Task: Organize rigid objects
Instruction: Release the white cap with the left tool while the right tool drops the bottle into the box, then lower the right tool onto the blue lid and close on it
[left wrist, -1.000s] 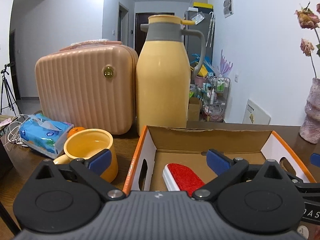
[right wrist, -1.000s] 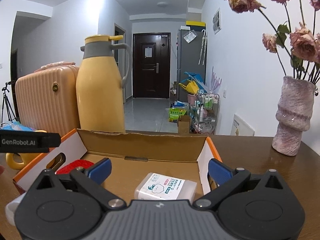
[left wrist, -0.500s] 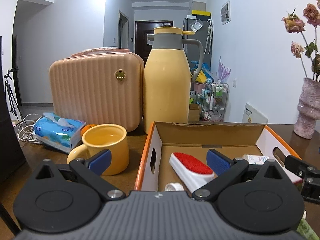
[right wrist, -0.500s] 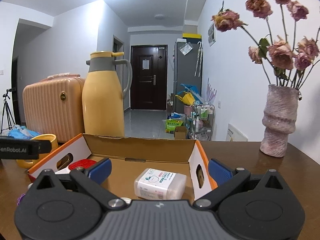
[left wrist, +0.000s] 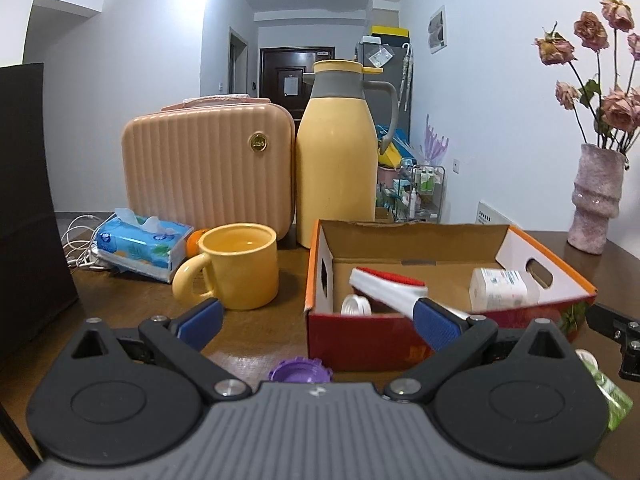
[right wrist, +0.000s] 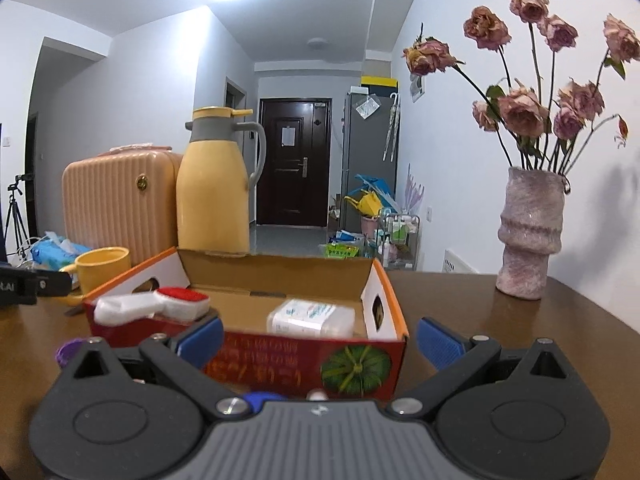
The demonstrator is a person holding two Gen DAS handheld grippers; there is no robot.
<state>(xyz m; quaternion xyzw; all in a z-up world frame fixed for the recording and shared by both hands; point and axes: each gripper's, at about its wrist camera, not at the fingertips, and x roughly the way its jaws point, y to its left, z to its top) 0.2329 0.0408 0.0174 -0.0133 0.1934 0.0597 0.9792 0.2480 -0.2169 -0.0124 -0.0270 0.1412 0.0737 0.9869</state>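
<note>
Both grippers level, fingers (left wrist: 200, 318) apart.

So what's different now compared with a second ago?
Both grippers, left and right, have pulled back from the cardboard box, so its red front now shows, plus a purple cap on the table in front. Both stayed open and empty. The brush, white container, mug and flask kept their places.

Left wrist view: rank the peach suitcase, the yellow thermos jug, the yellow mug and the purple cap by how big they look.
1. Peach suitcase and yellow thermos jug: too alike to rank.
2. Yellow mug, though nearer the camera.
3. Purple cap, partly hidden.
</note>
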